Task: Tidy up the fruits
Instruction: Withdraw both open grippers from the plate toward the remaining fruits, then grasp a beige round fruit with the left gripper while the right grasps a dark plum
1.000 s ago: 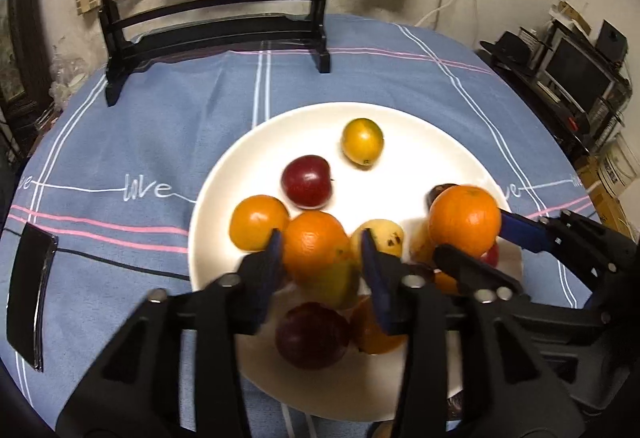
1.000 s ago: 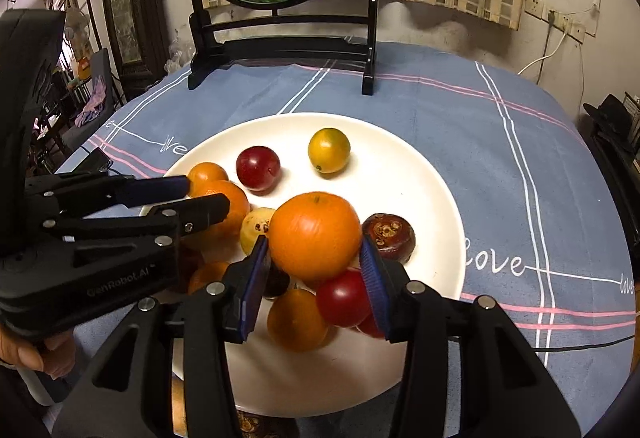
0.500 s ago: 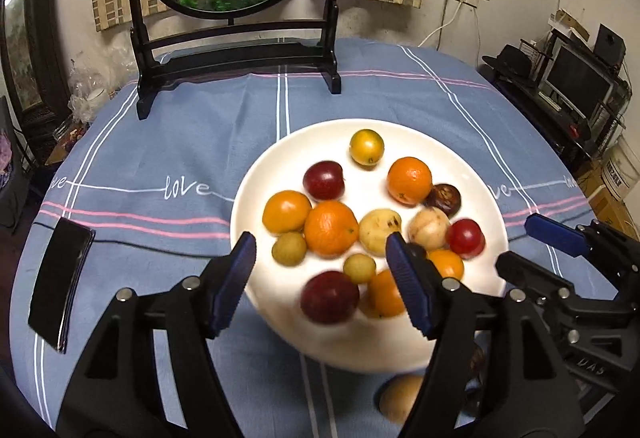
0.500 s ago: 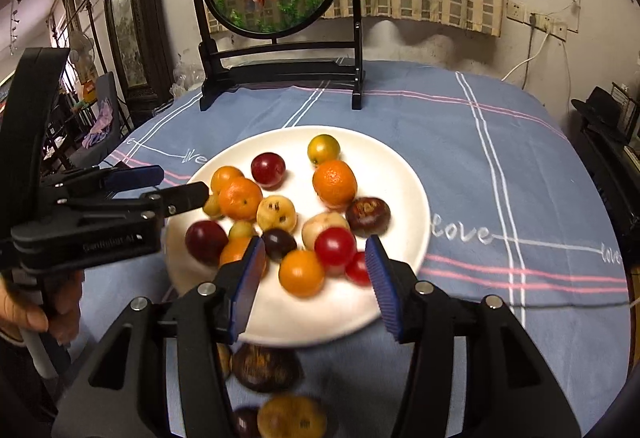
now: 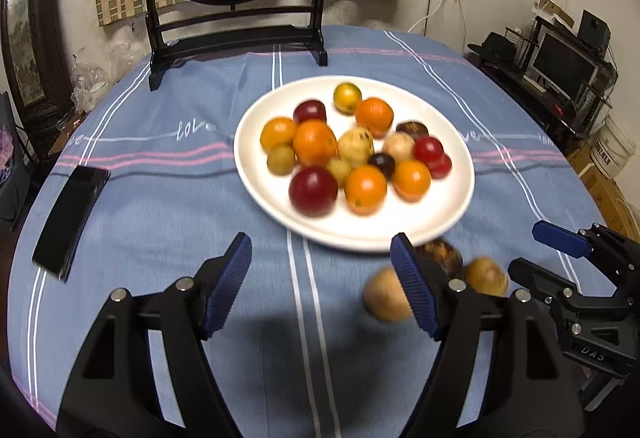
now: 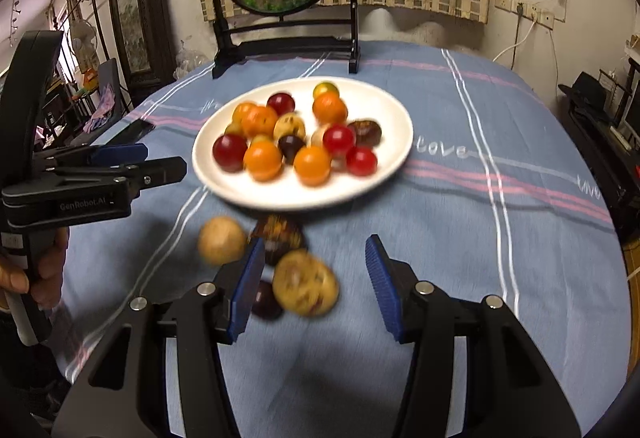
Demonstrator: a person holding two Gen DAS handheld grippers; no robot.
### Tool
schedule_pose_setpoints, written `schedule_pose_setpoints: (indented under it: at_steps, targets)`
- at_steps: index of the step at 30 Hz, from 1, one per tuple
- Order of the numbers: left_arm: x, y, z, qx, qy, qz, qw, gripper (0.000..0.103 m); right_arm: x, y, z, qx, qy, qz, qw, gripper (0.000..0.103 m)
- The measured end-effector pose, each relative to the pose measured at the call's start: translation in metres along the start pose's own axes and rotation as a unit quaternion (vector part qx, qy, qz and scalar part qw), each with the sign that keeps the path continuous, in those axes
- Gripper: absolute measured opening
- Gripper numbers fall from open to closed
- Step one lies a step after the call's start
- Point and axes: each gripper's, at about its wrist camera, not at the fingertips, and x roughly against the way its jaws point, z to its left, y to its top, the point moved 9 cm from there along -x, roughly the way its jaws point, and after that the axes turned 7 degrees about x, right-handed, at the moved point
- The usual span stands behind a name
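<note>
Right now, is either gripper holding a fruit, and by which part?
Nothing is held. The left gripper, its jaws opening, and the right gripper both hang empty above the tablecloth.

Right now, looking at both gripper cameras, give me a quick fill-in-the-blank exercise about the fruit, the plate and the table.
1. Most of the fruit sits on a round ____ plate.
2. The tablecloth under the plate is ____ with white and pink stripes.
3. The dark phone lies on the cloth to the ____ of the plate in the left wrist view.
4. The left gripper holds ____ between its fingers.

Missing words: white; blue; left; nothing
</note>
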Motion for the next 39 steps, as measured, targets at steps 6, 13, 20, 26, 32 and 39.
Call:
schedule_pose_setpoints:
  at_steps: [6, 13, 20, 26, 32, 39]
  targets:
    - [0.004, -0.03, -0.003, -0.006, -0.005, 0.015, 0.9999, 0.075, 0.003, -0.03, 0.002, -0.014, -0.004, 0.022, 1.0, 0.053]
    - [-0.004, -0.052, -0.011, -0.019, -0.011, 0.039, 0.999, 0.075, 0.003, -0.052, 0.012, -0.003, 0.001, 0.041, 0.999, 0.053]
    - [-0.026, -0.061, -0.03, -0.052, -0.017, 0.061, 0.9966, 0.071, 0.005, -0.057, 0.009, -0.018, 0.009, 0.038, 0.999, 0.053]
    - [-0.049, -0.059, -0.038, -0.052, -0.02, 0.084, 0.9949, 0.062, 0.008, -0.057, 0.009, -0.017, 0.015, 0.034, 0.999, 0.053]
    - [-0.055, -0.052, -0.047, -0.068, -0.031, 0.076, 0.9943, 0.046, 0.005, -0.059, 0.02, -0.012, 0.041, 0.043, 0.998, 0.053]
    - [-0.046, -0.052, -0.034, -0.054, -0.03, 0.07, 0.9956, 0.046, -0.011, -0.059, 0.045, 0.013, 0.065, 0.072, 0.995, 0.053]
